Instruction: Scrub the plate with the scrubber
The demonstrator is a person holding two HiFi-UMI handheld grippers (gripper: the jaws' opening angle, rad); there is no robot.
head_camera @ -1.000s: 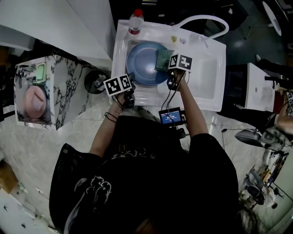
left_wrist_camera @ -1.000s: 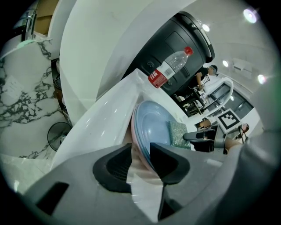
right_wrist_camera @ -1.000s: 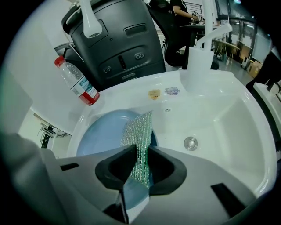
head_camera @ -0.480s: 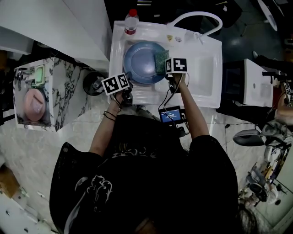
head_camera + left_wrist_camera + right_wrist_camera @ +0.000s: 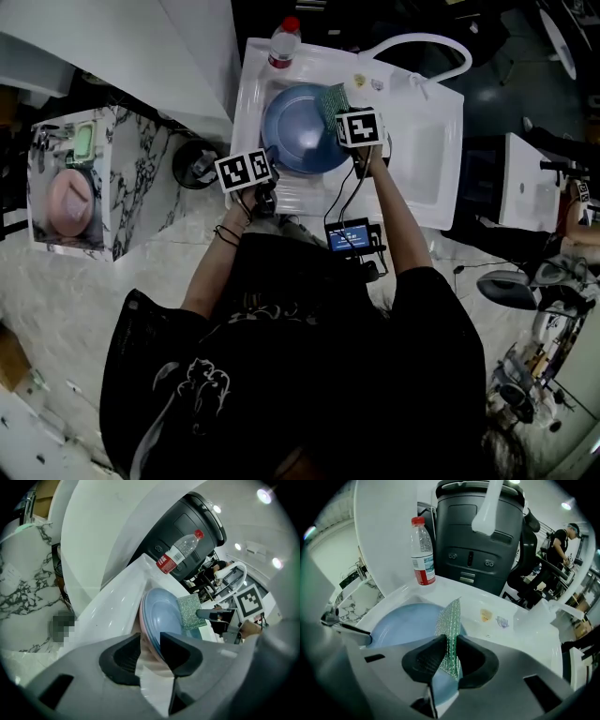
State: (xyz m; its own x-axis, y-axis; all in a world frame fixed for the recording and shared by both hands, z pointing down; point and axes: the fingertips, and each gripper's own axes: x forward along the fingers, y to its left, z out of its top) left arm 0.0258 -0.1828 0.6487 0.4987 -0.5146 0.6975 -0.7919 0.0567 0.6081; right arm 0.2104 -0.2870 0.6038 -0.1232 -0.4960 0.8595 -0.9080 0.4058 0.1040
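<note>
A blue plate (image 5: pixel 300 131) stands tilted in the white sink's (image 5: pixel 441 202) left basin. My left gripper (image 5: pixel 150 641) is shut on the plate's (image 5: pixel 161 616) near rim and holds it at a slant; in the head view this gripper (image 5: pixel 265 172) sits under its marker cube. My right gripper (image 5: pixel 449 656) is shut on a green mesh scrubber (image 5: pixel 450 620), which stands on edge over the plate (image 5: pixel 403 623). Seen from the head, the scrubber (image 5: pixel 332 97) lies near the plate's far right rim, just beyond the right gripper (image 5: pixel 343 114).
A clear bottle with a red cap (image 5: pixel 284 41) stands on the sink's far left corner. A white faucet hose (image 5: pixel 417 42) arches over the back. The right basin (image 5: pixel 417 155) is bare. A black bin (image 5: pixel 195 167) and a marble counter (image 5: pixel 141 187) with a pink dish (image 5: pixel 72 202) lie left.
My right gripper has lifted and rolled, carrying the scrubber from the plate's right side toward its far rim, now standing on edge. The left gripper keeps its hold on the plate.
</note>
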